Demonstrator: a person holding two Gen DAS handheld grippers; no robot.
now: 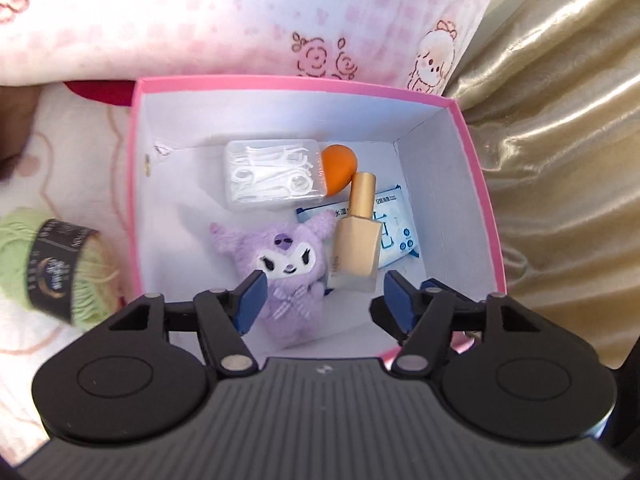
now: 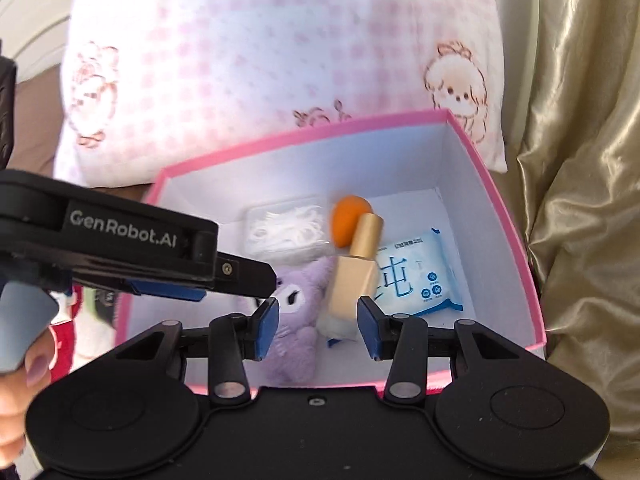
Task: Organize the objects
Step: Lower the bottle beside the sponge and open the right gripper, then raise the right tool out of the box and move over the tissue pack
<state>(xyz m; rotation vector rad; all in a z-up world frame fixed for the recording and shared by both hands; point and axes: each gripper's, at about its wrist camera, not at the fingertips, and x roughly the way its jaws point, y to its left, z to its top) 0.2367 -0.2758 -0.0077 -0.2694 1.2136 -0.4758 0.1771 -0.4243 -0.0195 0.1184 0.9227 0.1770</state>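
Both tools hang over the pink box (image 1: 476,184), angled steeply down into it. Left tool (image 1: 322,300) stands with its blue pads well apart and nothing pressed between them; the purple plush (image 1: 286,268) and the gold bottle (image 1: 356,240) lie beneath the gap, on the box floor. Right tool (image 2: 318,326) is also parted, narrower, empty, its pads clear of the bottle seen between them. From the right wrist view the left tool's finger reaches in from the left over the plush, and a hand (image 2: 18,392) shows at the edge.

Judging by this, the plush and bottle are placed, and the step in hand is letting go and clearing the box. Beyond them sit a clear case of floss picks (image 1: 272,176), an orange sponge (image 1: 340,168) and a blue wipes pack (image 1: 392,232), all inside. Outside, left of the box on the bed, lies a green yarn skein (image 1: 52,268), probably next: the left tool would need to swing across and close on its banded middle.
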